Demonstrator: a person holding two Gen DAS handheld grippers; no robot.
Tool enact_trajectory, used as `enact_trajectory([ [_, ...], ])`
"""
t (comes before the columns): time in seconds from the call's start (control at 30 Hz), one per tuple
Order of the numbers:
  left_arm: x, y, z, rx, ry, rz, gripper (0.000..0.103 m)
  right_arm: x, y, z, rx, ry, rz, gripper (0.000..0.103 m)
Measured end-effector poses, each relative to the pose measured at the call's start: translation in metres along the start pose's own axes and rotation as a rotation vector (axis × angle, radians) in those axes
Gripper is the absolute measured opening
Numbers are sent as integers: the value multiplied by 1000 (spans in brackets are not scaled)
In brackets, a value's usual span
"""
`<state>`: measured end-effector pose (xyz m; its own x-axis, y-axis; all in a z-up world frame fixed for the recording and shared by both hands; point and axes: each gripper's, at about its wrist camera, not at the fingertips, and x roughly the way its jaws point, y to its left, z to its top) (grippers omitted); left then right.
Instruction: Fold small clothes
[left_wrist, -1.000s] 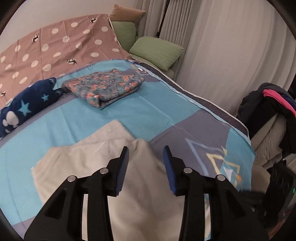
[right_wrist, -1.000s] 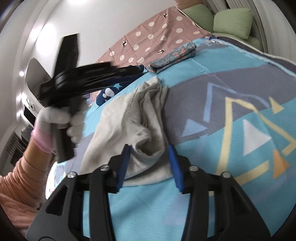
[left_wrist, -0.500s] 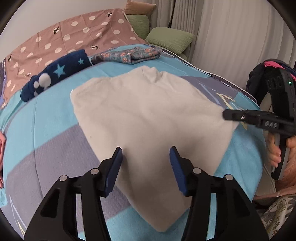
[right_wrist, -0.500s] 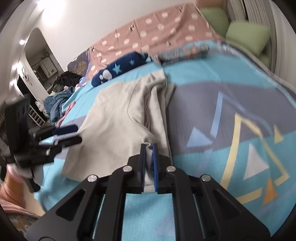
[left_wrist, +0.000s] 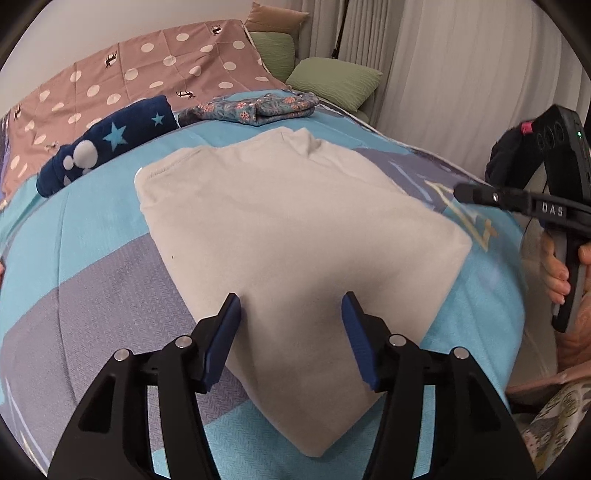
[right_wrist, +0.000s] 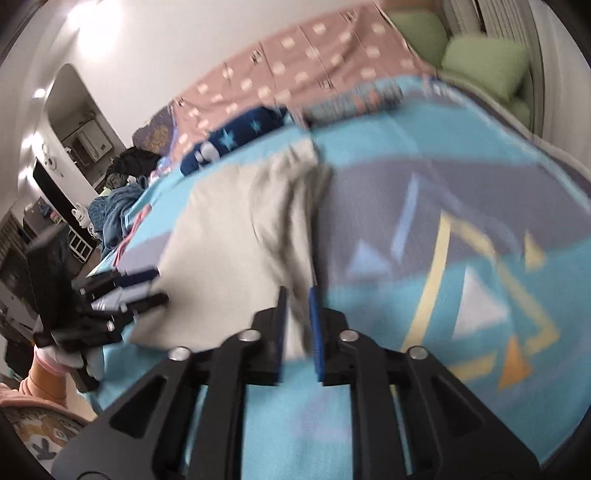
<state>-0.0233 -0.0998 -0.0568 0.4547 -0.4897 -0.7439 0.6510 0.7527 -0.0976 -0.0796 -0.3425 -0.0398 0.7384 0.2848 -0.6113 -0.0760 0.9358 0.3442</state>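
Observation:
A beige garment (left_wrist: 295, 229) lies spread on the blue and grey bedspread (left_wrist: 74, 266); it also shows in the right wrist view (right_wrist: 236, 229). My left gripper (left_wrist: 291, 332) is open, its blue pads on either side of the garment's near corner, just above the cloth. My right gripper (right_wrist: 298, 317) has its jaws close together with the garment's edge pinched between the pads; that view is blurred. The right gripper also shows in the left wrist view (left_wrist: 461, 192), at the garment's right side. The left gripper shows in the right wrist view (right_wrist: 155, 288).
A folded floral garment (left_wrist: 255, 107) and a dark blue star-print item (left_wrist: 107, 144) lie at the far side of the bed. A pink dotted cover (left_wrist: 129, 77) and green pillows (left_wrist: 336, 81) are behind. Curtains (left_wrist: 461, 74) hang to the right.
The right gripper shut on the garment's edge and has pulled it slightly. The left gripper moved from the garment's middle to its near corner and stays open.

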Motion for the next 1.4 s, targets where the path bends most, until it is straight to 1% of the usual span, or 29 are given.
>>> enact_trajectory([
  [0.07, -2, 4, 1, -44, -11, -32, 57, 5, 9, 16, -46, -16, 29, 28],
  [0.13, -5, 5, 2, -80, -20, -66, 57, 20, 16, 32, -71, -4, 53, 28],
  [0.17, -7, 7, 2, -103, -27, -99, 57, 29, 19, 38, -76, 11, 69, 28],
  [0.23, -11, 11, 3, -146, -43, -161, 57, 51, 23, 47, -64, 56, 136, 20],
  [0.27, -12, 13, 2, -160, -53, -178, 57, 64, 23, 49, -50, 96, 182, 20],
  [0.3, -11, 14, 1, -163, -54, -178, 57, 73, 22, 50, -40, 125, 204, 20],
  [0.33, -7, 15, -1, -164, -45, -168, 57, 89, 16, 49, -13, 169, 182, 19],
  [0.37, -1, 18, -4, -166, -24, -149, 57, 97, 11, 45, -5, 192, 128, 14],
  [0.4, 4, 20, -8, -170, -15, -150, 57, 109, 4, 39, -11, 208, 38, 0],
  [0.43, 5, 21, -12, -173, -23, -159, 57, 111, -2, 36, -1, 199, 54, 0],
  [0.47, 5, 21, -14, -168, -36, -163, 57, 108, -9, 33, 40, 179, 88, 0],
  [0.5, 5, 21, -15, -159, -39, -164, 57, 105, -14, 31, 78, 172, 95, 0],
  [0.53, 6, 20, -14, -155, -39, -166, 58, 102, -12, 28, 82, 161, 79, 0],
  [0.6, 6, 22, -13, -158, -33, -172, 58, 100, -5, 26, 35, 143, 42, 0],
  [0.7, 3, 23, -10, -165, -31, -170, 58, 95, 4, 30, 11, 150, -15, 0],
  [0.77, -1, 23, -9, -165, -38, -193, 58, 89, 7, 32, 14, 144, -22, 0],
  [0.8, -1, 22, -11, -151, -37, -199, 58, 87, 9, 31, -3, 143, -30, 3],
  [0.87, 2, 20, -16, -116, -25, -184, 58, 92, 10, 27, -47, 158, -52, 3],
  [0.97, -4, 20, -19, -123, -34, -168, 58, 85, 8, 24, -30, 152, -56, 3],
  [1.0, -9, 21, -18, -137, -41, -173, 58, 80, 9, 24, -25, 145, -67, 4],
  [1.03, -14, 23, -18, -148, -55, -186, 58, 70, 13, 24, -37, 122, -59, 9],
  [1.07, -19, 24, -18, -153, -70, -205, 58, 61, 18, 24, -64, 95, -34, 10],
  [1.1, -22, 25, -20, -152, -72, -221, 58, 53, 23, 22, -92, 77, -11, 14],
  [1.13, -23, 26, -21, -149, -66, -236, 58, 47, 29, 20, -124, 76, 8, 29],
  [1.2, -9, 27, -27, -141, 22, -270, 58, 49, 34, 13, -164, 110, 7, 45],
  [1.23, 2, 26, -33, -129, 69, -259, 58, 58, 33, 5, -181, 163, -19, 46],
  [1.3, 3, 21, -39, -99, 41, -243, 58, 77, 25, -10, -176, 243, -90, 47],
  [1.33, 2, 20, -39, -94, 39, -237, 58, 73, 23, -14, -162, 199, -82, 48],
  [1.4, 1, 22, -36, -109, 40, -238, 58, 69, 26, -15, -164, 198, -93, 49],
])
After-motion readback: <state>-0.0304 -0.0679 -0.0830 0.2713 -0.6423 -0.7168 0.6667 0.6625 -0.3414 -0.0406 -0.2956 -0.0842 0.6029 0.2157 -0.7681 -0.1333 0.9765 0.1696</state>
